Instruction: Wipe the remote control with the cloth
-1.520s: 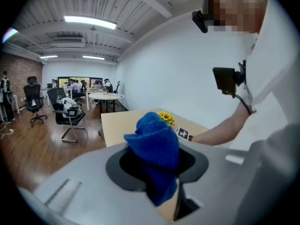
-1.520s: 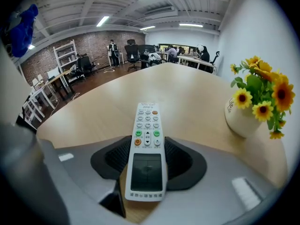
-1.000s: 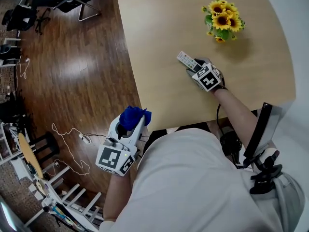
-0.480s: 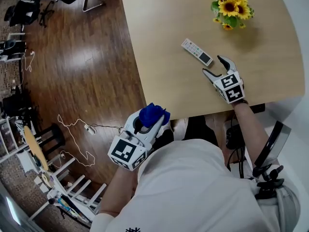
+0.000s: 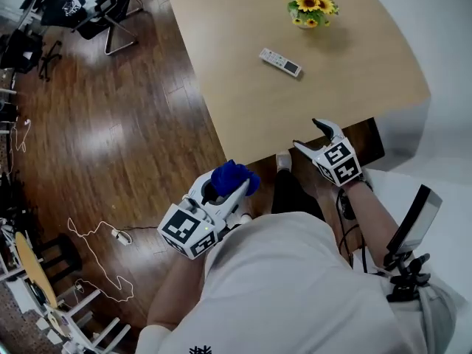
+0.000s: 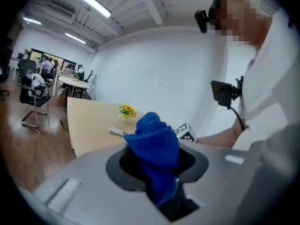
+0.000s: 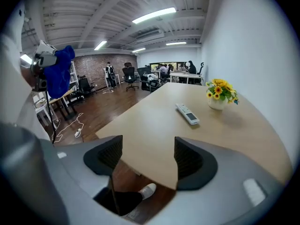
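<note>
Blue cloth (image 5: pixel 232 177) is bunched and clamped in the left tongs (image 5: pixel 234 189), off the table (image 5: pixel 243 102), presumably kept ready for wiping. The right tongs (image 5: pixel 308 134) stand wide apart, empty. The remote control (image 5: pixel 280 62) lies free beside the sunflower pot (image 5: pixel 308 0), well apart from both.

The floor (image 5: pixel 110 139) is dark, shiny wood. A big light-brown worktop (image 5: pixel 243 87) stands on it, next to a white wall (image 7: pixel 253 55). Black chairs (image 5: pixel 96 6) stand farther off, and there are more desks (image 7: pixel 185 75) at the back. A thin white wire (image 5: pixel 118 236) lies looped on the floor. Long lamps (image 7: pixel 153 15) shine on the grey ceiling (image 7: pixel 93 13). The far wall (image 7: pixel 95 65) is brick.
</note>
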{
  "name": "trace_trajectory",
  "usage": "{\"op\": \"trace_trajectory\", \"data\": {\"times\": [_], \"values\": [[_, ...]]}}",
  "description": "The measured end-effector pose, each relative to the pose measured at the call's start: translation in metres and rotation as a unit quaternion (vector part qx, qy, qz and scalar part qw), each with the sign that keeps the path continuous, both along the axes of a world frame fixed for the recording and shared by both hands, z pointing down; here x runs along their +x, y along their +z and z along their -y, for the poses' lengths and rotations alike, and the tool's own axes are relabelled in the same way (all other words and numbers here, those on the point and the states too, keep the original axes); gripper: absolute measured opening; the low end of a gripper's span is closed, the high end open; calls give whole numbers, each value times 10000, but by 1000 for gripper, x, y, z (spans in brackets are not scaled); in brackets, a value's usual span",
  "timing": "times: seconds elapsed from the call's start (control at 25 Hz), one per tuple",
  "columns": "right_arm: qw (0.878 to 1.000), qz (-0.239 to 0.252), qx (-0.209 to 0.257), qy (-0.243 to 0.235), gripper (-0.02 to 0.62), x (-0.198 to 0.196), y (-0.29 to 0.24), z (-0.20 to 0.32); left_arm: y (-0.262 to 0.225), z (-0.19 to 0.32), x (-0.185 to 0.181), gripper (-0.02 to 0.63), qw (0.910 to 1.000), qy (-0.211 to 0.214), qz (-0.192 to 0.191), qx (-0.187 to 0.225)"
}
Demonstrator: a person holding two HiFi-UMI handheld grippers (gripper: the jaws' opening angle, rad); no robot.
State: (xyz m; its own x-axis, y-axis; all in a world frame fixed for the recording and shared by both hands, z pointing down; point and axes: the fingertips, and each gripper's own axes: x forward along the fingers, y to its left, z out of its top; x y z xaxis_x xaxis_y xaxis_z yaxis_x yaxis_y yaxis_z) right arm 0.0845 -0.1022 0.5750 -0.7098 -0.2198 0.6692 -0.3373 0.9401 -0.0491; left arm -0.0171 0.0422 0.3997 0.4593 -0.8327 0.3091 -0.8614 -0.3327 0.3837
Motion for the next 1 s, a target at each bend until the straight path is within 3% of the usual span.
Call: {"op": "trace_trajectory", "data": {"times": [0.16,0.32,0.4,0.6,0.88,1.0], "values": [[9996,-99,263,35,348,3,-9,-114,1,-85,0,144,9992,222,23,341],[9996,-48,-204,168,348,14,-7,-238,4,-167,9,144,9986,426,-149,284],[9996,-103,-191,196,348,22,-14,-281,2,-201,8,144,9981,512,-172,282],[9992,-58,12,386,348,44,-45,-311,1,-251,0,144,9983,317,-315,371],[9972,401,449,438,350,70,-108,-339,-14,-294,29,144,9974,228,-193,663],[9957,614,544,419,350,95,-129,-365,-17,-312,60,144,9973,247,-99,687]]}}
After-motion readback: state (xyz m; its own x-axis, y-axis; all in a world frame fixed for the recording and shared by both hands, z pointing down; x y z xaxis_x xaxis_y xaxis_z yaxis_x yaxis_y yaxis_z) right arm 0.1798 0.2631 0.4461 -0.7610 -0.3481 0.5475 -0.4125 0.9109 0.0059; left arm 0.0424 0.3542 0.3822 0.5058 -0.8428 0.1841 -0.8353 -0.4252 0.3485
